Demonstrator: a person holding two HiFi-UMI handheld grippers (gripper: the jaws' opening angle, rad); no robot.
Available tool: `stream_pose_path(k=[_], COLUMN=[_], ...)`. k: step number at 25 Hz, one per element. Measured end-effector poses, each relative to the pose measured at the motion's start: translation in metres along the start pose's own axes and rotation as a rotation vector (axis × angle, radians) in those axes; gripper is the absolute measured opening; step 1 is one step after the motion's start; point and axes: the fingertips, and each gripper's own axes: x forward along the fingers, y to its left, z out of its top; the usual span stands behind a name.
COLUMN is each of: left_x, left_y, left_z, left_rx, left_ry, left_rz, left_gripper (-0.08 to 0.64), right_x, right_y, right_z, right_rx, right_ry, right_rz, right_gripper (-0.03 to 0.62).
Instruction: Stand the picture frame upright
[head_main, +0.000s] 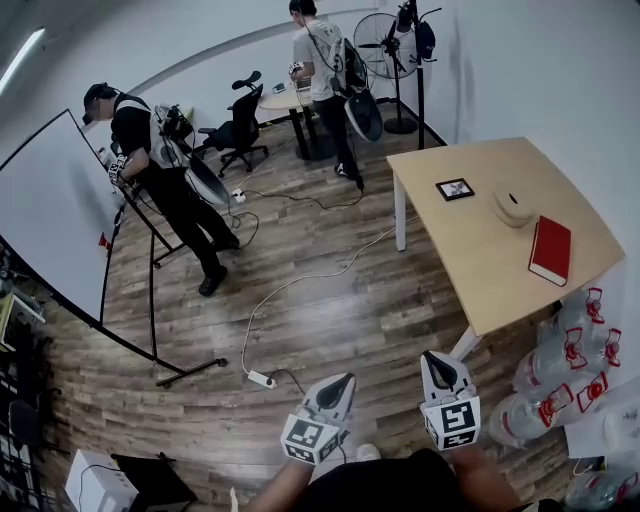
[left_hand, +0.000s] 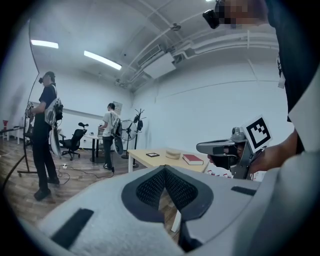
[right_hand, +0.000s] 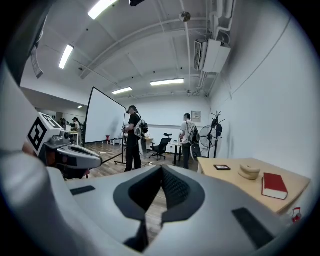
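On the wooden table, the picture frame lay flat near a red book, well apart from the left gripper and right gripper. Both were clenched empty over the floor, probably because nothing was within reach yet.

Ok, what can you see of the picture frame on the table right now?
The picture frame is small and rectangular, with a thin dark border around a light picture that bears a dark pattern too small to read. It lies flat, face up, on the light wooden table, towards the far end of it. Only the table touches it. A beige round object sits apart on its right, and a red book lies further along. Any stand on its back is hidden.
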Motion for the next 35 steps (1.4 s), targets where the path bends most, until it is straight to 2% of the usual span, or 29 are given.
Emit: stream_pose_path(k=[8, 14, 21, 28, 35], left_x=[0.001, 0.028, 0.089, 0.165, 0.234], left_y=[0.045, 0.071, 0.102, 0.141, 0.178], left_z=[0.021, 0.022, 0.036, 0.055, 0.079], left_rx=[0.017, -0.007, 0.006, 0.016, 0.015], left_ry=[-0.031, -0.027, -0.026, -0.014, -0.017], left_rz=[-0.001, 0.004, 0.003, 0.013, 0.032], left_gripper=[-0.005, -0.005, -0.005, -0.005, -0.005], right_x=[0.045, 0.087, 0.142, 0.205, 0.265], right_y=[0.018, 0.011, -0.029, -0.093, -0.137], right_z=[0.041, 0.043, 0.046, 0.046, 0.049], right_rx=[-0.011, -0.015, 0.008, 0.042, 0.021], right_ry=[-0.032, -0.032, -0.020, 0.011, 0.046], right_rz=[0.019, 0.047, 0.068, 0.056, 0.086], right_gripper=[0.011, 0.010, 0.011, 0.011, 0.009])
